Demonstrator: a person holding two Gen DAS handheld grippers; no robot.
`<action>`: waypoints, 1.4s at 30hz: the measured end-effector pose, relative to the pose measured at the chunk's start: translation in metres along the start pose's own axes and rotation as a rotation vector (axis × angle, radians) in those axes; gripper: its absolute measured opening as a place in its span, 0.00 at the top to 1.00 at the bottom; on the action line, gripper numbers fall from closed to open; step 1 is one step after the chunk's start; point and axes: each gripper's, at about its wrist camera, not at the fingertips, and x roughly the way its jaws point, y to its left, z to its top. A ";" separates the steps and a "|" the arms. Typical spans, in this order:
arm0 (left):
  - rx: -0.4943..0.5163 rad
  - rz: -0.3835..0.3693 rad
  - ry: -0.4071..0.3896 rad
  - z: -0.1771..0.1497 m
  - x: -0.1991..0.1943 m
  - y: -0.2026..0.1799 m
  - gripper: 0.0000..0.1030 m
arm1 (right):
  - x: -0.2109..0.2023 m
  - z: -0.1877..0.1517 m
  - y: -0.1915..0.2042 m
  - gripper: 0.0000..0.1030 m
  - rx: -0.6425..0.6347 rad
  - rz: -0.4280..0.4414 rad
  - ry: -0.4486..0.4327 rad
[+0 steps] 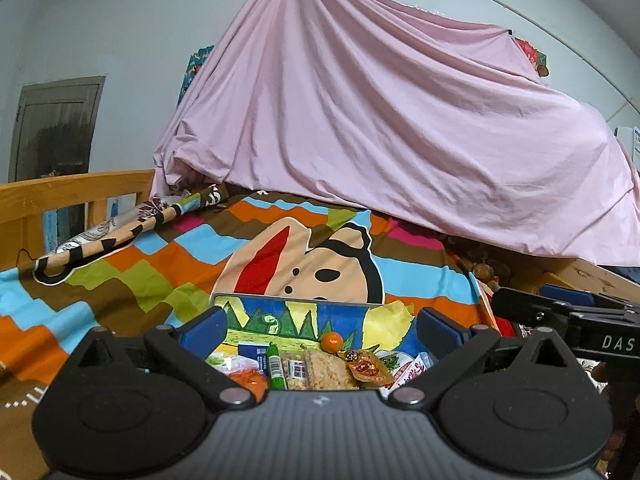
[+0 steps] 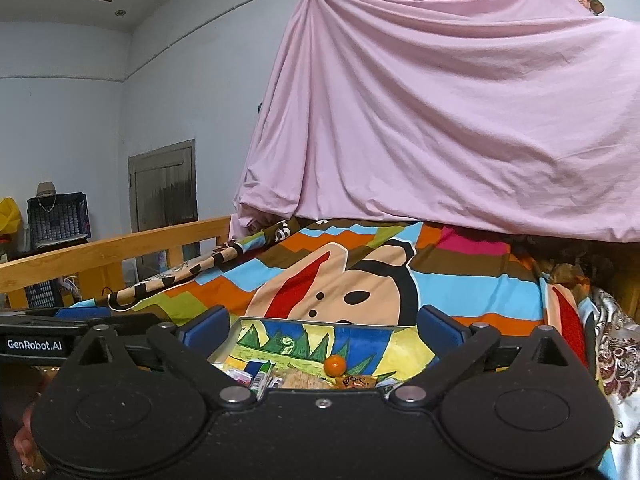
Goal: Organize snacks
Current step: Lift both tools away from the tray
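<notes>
Snacks lie heaped in a painted tray [image 1: 256, 303] that rests on a bed under a patchwork cartoon bedspread [image 1: 168, 264], and the tray serves as the landmark for everything else. Inside it, near its front edge, sit a small orange fruit [image 1: 331, 341], a green tube-shaped packet [image 1: 274, 366], a pale rice-cake bar [image 1: 326, 370], a clear packet with a barcode label [image 1: 295, 372], a red-and-gold wrapped sweet [image 1: 366, 368] and a white packet with red print [image 1: 408, 370]. The tray's inner wall shows green peaks, blue and yellow paint.

Left claw [image 1: 320, 330] hovers just in front of the tray with its blue pads [image 1: 204, 330] spread wide, nothing between them but the view of the snacks. Right claw [image 2: 322, 330] hangs beside it, also in front of the tray, its jaws standing wide apart and gripping nothing; its black body [image 1: 576, 320] shows to the right of the tray in the left wrist view.

Beyond the tray, a large pink sheet [image 1: 380, 120] drapes down over the far end of the bed. Left of the tray runs a wooden bed rail [image 2: 112, 256], and a rolled patterned cloth [image 1: 104, 240] lies between rail and tray. Farther left, behind the rail, stand a grey door [image 2: 166, 188] and a dark plastic crate [image 2: 58, 218].
</notes>
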 end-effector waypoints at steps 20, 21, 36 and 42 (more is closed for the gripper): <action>-0.005 0.021 -0.009 -0.023 -0.056 -0.013 0.00 | -0.067 -0.020 -0.002 0.01 0.018 -0.051 0.010; -0.012 0.021 -0.010 -0.024 -0.058 -0.014 0.00 | -0.070 -0.021 -0.001 0.01 0.017 -0.053 0.009; 0.002 0.101 0.031 -0.050 -0.096 -0.030 0.00 | -0.110 -0.055 -0.003 0.01 0.026 -0.056 0.050; 0.017 0.136 0.048 -0.061 -0.112 -0.037 0.00 | -0.125 -0.070 -0.002 0.01 0.029 -0.051 0.065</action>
